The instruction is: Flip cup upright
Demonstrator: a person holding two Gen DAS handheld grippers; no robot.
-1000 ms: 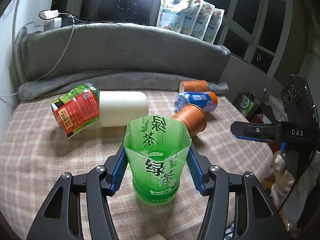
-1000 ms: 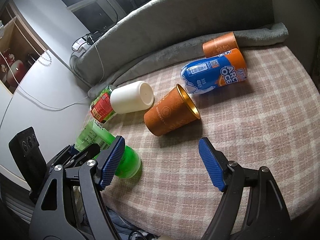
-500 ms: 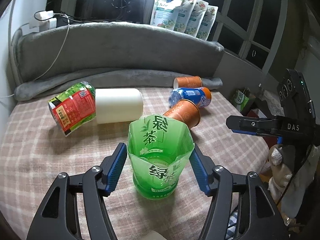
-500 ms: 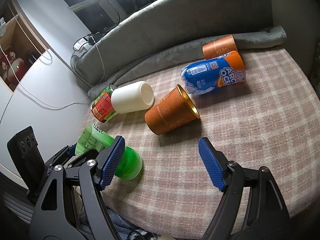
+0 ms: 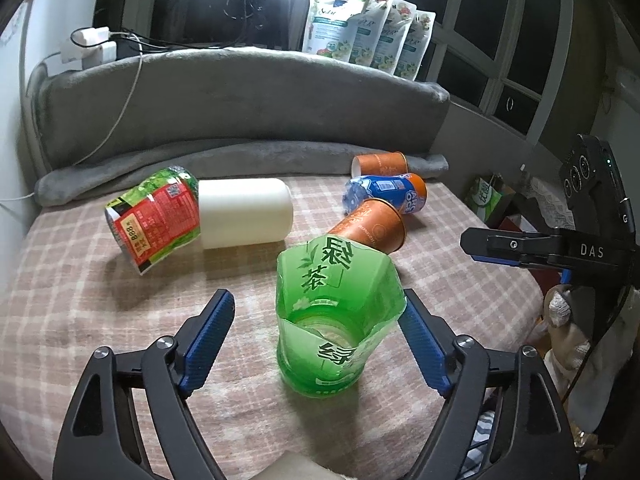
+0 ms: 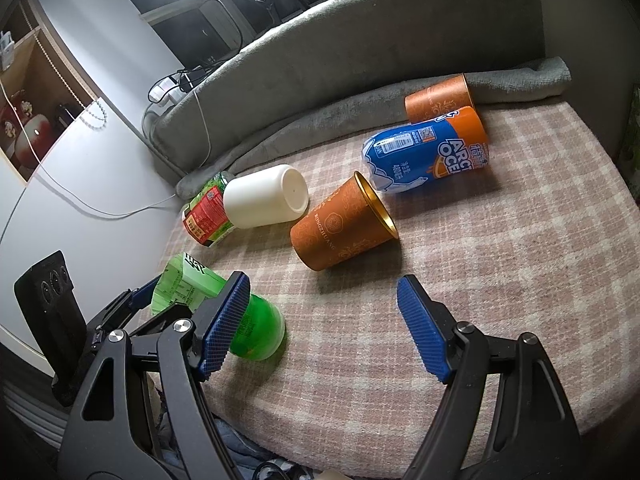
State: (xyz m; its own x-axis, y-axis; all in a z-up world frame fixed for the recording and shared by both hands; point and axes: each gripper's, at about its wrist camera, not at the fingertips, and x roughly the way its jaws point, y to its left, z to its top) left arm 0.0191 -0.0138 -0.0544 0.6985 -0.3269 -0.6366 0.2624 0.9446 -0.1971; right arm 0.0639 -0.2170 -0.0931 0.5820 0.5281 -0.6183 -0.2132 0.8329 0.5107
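A green cut-bottle cup (image 5: pixel 332 320) with Chinese letters stands upright on the plaid cloth, mouth up; it also shows in the right wrist view (image 6: pixel 240 320). My left gripper (image 5: pixel 316 340) is open, its blue pads on either side of the cup and apart from it. My right gripper (image 6: pixel 320 328) is open and empty over the cloth, in front of an orange paper cup (image 6: pixel 340 232) that lies on its side. The right gripper also shows at the right edge of the left wrist view (image 5: pixel 520 248).
Lying on their sides are a white cup (image 5: pixel 244 212), a red-green cup (image 5: pixel 156 220), a blue-orange cup (image 5: pixel 388 196) and a second orange cup (image 5: pixel 380 164). A grey cushion (image 5: pixel 240 120) rings the back. The table edge drops off at the right (image 5: pixel 532 280).
My left gripper has opened wide and let go of the green cup, which now stands free on the cloth. It has also drawn back a little. The right gripper barely moved.
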